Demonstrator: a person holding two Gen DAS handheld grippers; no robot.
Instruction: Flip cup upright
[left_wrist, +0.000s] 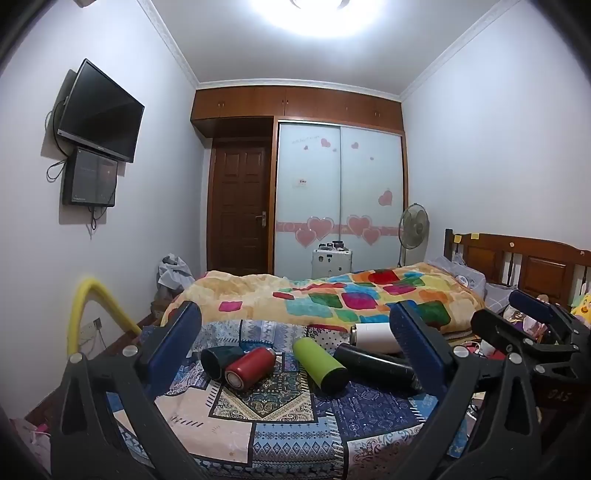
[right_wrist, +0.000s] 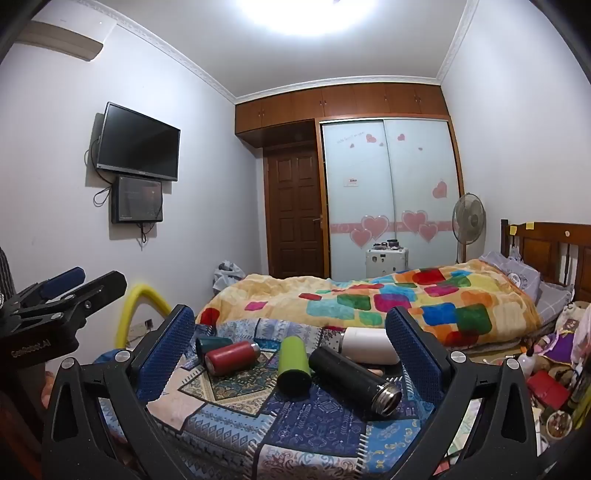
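Still at the start: five cups lying on their sides on the patterned cloth (right_wrist: 229, 435), none upright. Nearest the right gripper (right_wrist: 291, 339), the black cup (right_wrist: 352, 374), steel mouth toward the camera; beside it the green cup (right_wrist: 293, 363), then red cup (right_wrist: 232, 356) touching teal cup (right_wrist: 207, 345), white cup (right_wrist: 369, 345) behind. Both grippers spread wide, holding nothing; left gripper (left_wrist: 295, 343) likewise hovering. Probably next: close on one body, tilt up. Crowded neighbours, liable to roll.
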